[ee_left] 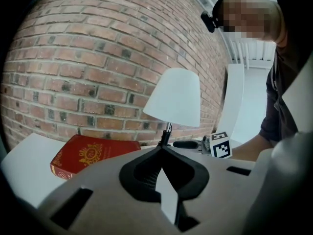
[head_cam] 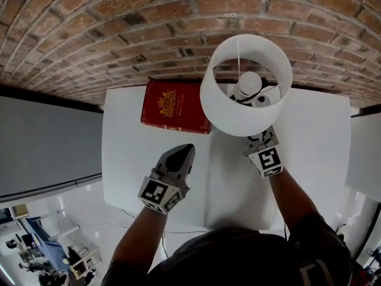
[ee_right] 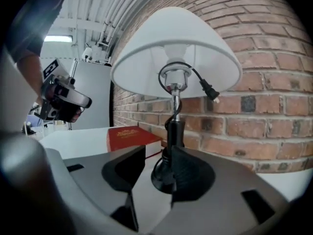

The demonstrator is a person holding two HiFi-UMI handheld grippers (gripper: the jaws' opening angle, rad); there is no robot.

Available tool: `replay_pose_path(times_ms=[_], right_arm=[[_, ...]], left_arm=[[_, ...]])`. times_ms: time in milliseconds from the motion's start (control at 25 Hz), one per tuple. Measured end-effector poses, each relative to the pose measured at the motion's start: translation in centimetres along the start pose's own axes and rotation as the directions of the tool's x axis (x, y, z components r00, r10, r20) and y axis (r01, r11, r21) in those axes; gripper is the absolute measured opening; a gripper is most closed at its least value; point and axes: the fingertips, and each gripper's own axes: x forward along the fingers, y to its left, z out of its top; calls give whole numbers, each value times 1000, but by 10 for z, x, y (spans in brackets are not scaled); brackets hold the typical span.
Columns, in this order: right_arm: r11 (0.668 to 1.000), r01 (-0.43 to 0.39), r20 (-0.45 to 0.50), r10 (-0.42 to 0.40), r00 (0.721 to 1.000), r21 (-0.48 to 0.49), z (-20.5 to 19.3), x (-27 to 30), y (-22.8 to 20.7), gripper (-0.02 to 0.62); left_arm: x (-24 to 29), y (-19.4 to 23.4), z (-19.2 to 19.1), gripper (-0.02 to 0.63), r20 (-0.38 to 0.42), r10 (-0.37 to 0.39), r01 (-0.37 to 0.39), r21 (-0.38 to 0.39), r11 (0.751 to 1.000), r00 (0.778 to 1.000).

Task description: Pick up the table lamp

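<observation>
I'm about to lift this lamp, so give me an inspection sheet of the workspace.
Surface: white table against the brick wall.
Job's things: table lamp, white shade, black base, upright near the back edge.
Clutter: red book lying flat left of the lamp.
Grippers: left gripper shut, empty, over the table; right gripper open, lamp base ahead between its jaws, not gripped.
Cables: lamp cord looped under the shade, plug hanging loose.
Surroundings: brick wall behind; grey panel at left.

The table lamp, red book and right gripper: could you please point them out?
table lamp (head_cam: 238, 115), head view, shade's outer wall
red book (head_cam: 172, 103), head view, cover
right gripper (ee_right: 158, 155), right gripper view, midway between fingertips
</observation>
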Motion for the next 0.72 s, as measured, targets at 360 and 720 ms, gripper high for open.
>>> replay_pose_path(times_ms=[360,720], right_arm=[[996,85,75,-82,994,-28,-7,36,-29,156],[992,122,82,-119,989,-26,-7,48,-40,213]], left_arm=[[8,11,-33,5,-17,3,-3,-6,1000,1000],[2,4,-43,5,-1,-10,10,-16,1000,1000]])
